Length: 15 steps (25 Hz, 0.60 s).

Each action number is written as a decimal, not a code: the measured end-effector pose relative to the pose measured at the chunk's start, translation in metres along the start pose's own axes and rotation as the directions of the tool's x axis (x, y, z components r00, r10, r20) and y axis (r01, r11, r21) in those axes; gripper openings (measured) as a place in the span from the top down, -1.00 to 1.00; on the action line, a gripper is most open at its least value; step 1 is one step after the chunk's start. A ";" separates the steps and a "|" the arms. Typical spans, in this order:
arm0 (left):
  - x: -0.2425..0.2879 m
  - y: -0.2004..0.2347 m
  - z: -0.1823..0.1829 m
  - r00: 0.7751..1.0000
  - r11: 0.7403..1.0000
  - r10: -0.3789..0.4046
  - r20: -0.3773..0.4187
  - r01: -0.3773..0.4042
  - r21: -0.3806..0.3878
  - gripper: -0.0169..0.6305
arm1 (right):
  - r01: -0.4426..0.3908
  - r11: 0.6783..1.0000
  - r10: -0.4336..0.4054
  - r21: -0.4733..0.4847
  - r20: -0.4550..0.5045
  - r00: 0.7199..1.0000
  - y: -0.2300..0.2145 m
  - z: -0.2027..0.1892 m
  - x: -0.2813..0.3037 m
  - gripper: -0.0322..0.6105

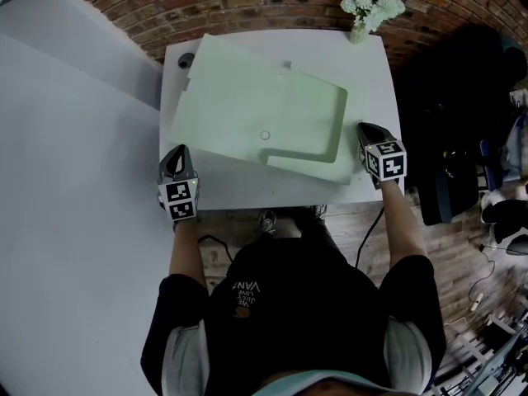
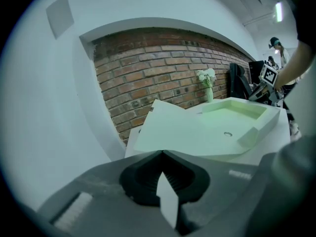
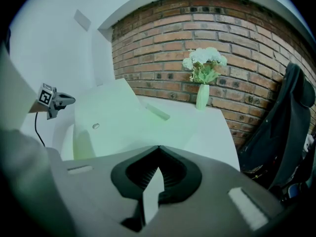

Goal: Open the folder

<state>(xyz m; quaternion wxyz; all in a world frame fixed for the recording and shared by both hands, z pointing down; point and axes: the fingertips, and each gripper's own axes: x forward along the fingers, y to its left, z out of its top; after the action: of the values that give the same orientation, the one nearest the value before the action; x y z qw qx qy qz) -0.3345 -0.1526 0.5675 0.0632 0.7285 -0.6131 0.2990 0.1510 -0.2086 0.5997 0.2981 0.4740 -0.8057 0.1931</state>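
the pale green folder (image 1: 264,118) lies spread flat across the white table (image 1: 371,64) with its cover seemingly folded back, so the opening looks done. the left gripper (image 1: 181,151) and right gripper (image 1: 364,130) flank its near edge, jaws pressed together and holding nothing.

Vase of flowers (image 1: 371,7); probably a chair (image 3: 284,117).

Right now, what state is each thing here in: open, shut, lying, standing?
Folder: lying flat on the table, flap open, inside showing.
Left gripper: shut, empty, apart from the folder.
Right gripper: shut, empty, beside the folder's right edge.
Vase of flowers: upright at the table's far edge.
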 end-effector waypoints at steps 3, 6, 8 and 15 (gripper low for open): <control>0.006 0.000 -0.009 0.999 1.000 -0.007 -0.031 0.008 0.005 0.95 | 0.007 1.000 -0.007 0.004 -0.001 1.000 -0.001 0.000 0.000 0.91; 0.014 0.001 -0.019 0.998 1.000 -0.012 -0.063 0.012 -0.009 0.95 | 0.010 1.000 -0.010 0.007 -0.003 1.000 -0.001 -0.001 -0.001 0.91; 0.019 0.001 -0.026 0.996 1.000 -0.019 -0.088 0.017 -0.020 0.95 | 0.012 1.000 -0.012 0.008 -0.004 1.000 -0.001 -0.001 -0.001 0.91; 0.036 -0.001 -0.046 0.984 0.999 -0.043 -0.174 0.039 -0.025 0.95 | 0.012 1.000 -0.012 0.008 -0.003 1.000 -0.001 -0.002 -0.001 0.91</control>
<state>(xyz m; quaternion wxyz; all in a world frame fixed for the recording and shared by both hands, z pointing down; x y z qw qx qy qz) -0.3478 -0.1623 0.6242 0.1305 0.7115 -0.5931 0.3536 0.1531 -0.2074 0.6001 0.2984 0.4796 -0.8018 0.1954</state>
